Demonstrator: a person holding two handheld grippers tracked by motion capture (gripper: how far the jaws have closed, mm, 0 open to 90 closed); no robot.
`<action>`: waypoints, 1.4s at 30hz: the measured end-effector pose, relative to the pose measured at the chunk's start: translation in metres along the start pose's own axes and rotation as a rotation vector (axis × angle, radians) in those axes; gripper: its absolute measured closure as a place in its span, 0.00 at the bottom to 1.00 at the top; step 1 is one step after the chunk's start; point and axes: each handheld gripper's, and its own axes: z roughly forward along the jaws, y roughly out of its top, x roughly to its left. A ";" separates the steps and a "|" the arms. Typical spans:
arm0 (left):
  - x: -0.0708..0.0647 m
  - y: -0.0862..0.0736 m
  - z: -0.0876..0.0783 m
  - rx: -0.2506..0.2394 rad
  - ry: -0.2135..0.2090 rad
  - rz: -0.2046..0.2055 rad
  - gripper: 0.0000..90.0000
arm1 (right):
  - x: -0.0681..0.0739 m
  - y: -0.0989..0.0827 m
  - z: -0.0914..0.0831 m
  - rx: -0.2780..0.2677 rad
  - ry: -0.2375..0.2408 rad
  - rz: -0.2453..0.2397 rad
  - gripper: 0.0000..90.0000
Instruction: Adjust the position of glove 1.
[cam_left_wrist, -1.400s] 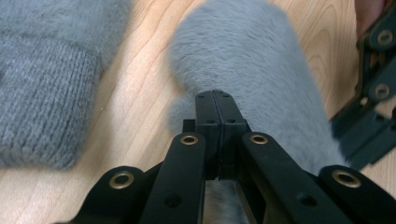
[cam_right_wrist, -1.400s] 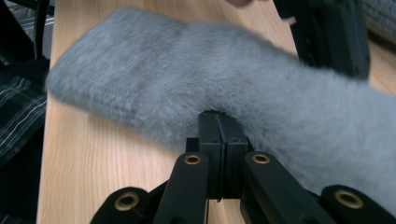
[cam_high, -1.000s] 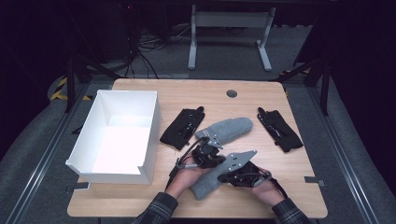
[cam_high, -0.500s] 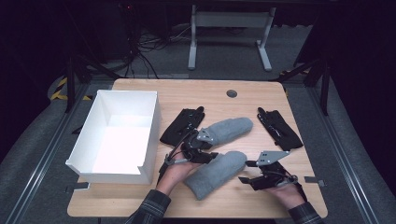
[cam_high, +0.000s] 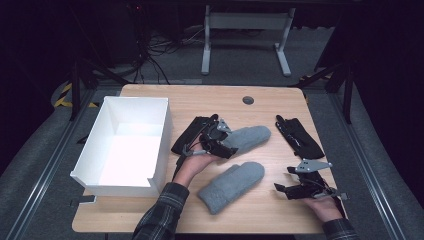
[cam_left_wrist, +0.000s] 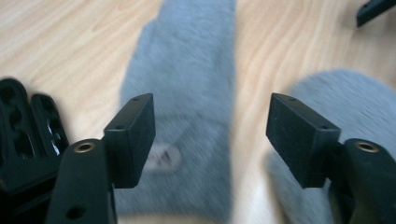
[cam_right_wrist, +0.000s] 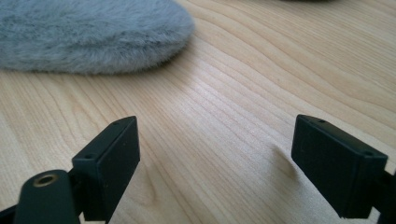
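Observation:
Two fuzzy grey mittens lie mid-table, the far mitten and the near mitten. My left gripper hovers over the far mitten's left end. Its jaws have just been opening and now stand open, with the far mitten below the left gripper untouched and the near mitten off to the right. My right gripper rests at the front right, its jaws also just opened. The right gripper has only bare wood between its jaws, and the near mitten lies beyond.
A white open box stands at the table's left. One black glove lies just left of my left gripper, and another black glove lies at the right. The wooden table has a round grommet at the back.
Both grippers let go of the near grey mitten, which now lies flat. The right gripper drew away to the right. The left gripper moved back over the far mitten.

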 end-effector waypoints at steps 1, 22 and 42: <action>0.002 0.002 0.002 0.001 -0.003 0.004 0.35 | 0.000 0.000 0.000 0.000 0.000 0.000 0.18; 0.028 0.012 0.053 0.086 -0.023 0.022 0.57 | 0.001 -0.004 0.006 -0.006 -0.015 -0.031 0.16; 0.031 0.014 0.022 0.020 -0.064 -0.107 0.94 | 0.001 -0.004 0.007 -0.006 -0.017 -0.031 0.16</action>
